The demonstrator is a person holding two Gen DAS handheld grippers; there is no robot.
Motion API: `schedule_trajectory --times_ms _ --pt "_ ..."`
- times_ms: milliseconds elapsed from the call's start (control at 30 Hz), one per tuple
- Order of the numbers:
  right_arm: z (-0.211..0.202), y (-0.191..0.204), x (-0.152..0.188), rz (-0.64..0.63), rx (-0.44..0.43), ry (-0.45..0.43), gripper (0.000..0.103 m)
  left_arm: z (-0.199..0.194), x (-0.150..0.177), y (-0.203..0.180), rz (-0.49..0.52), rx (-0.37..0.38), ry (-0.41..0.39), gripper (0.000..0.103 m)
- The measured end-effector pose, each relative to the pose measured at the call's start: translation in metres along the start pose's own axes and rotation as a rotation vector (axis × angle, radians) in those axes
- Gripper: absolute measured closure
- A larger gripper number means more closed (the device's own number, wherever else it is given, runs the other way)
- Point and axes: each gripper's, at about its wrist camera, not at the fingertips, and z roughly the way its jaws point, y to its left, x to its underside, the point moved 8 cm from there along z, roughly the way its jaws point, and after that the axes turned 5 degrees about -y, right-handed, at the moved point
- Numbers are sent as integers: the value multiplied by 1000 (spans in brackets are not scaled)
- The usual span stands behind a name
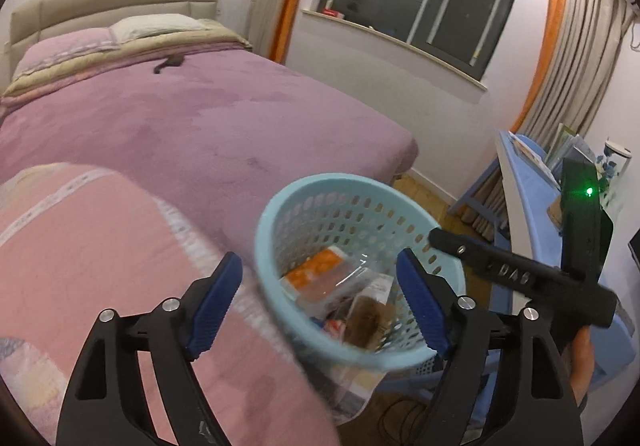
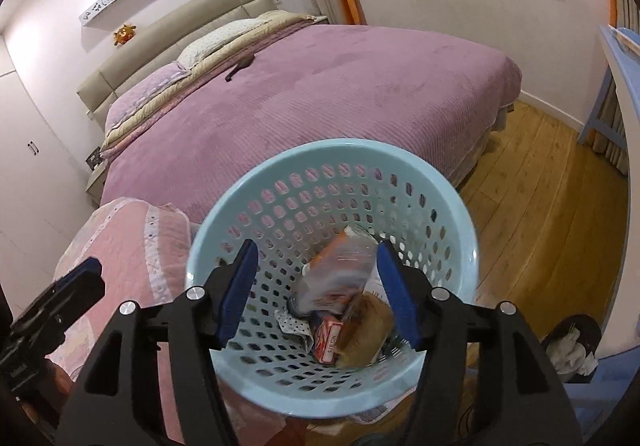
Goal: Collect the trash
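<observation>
Hovering over the basket [image 2: 332,150] beside the bed [image 2: 320,86], both grippers, left [image 1: 320,302] and right [image 2: 316,290], gape empty. Wrappers [image 2: 340,278] inside look light, crinkly, slippery; I'd pinch edges.

Trash [image 2: 340,294] in basket [image 2: 224,230] beside bed [image 2: 320,94]

The right gripper [image 2: 314,286] hung over the basket [image 2: 460,214], jaws apart, nothing pressed between the blue pads [image 2: 394,296]. Down inside lay a clear wrapper [image 2: 340,270], a red box [image 2: 330,342] and a brown packet [image 2: 370,330] (all heaped together). The bed [image 2: 320,94] stretched behind, floor [image 2: 540,214] to the right, the left gripper [image 2: 60,298] at the left edge.
</observation>
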Motion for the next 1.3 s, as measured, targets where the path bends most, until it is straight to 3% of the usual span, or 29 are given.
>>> schedule_trajectory --times_ms 200,467,633,767,833,1033,1100,1300 --pt "-19 30 5 -68 -17 -28 45 -42 12 24 -18 -82 -74 19" --pt "-59 77 20 -149 -52 -137 44 -111 33 52 -15 -285 -221 12" --pt "-86 101 32 -206 -41 -268 42 -143 50 71 -13 -432 -301 11" --pt "-114 118 35 -266 1 -442 37 -163 54 77 -22 -508 -386 11" --pt "-125 128 39 -297 -26 -510 32 -170 54 80 -24 -545 -429 11" --pt "-132 137 50 -306 -32 -549 19 -178 59 81 -17 -554 -468 11" --pt "-129 139 50 -301 -29 -540 9 -178 61 82 -32 -545 -470 11" --pt "-117 140 55 -324 19 -536 8 -181 64 81 -25 -585 -482 10"
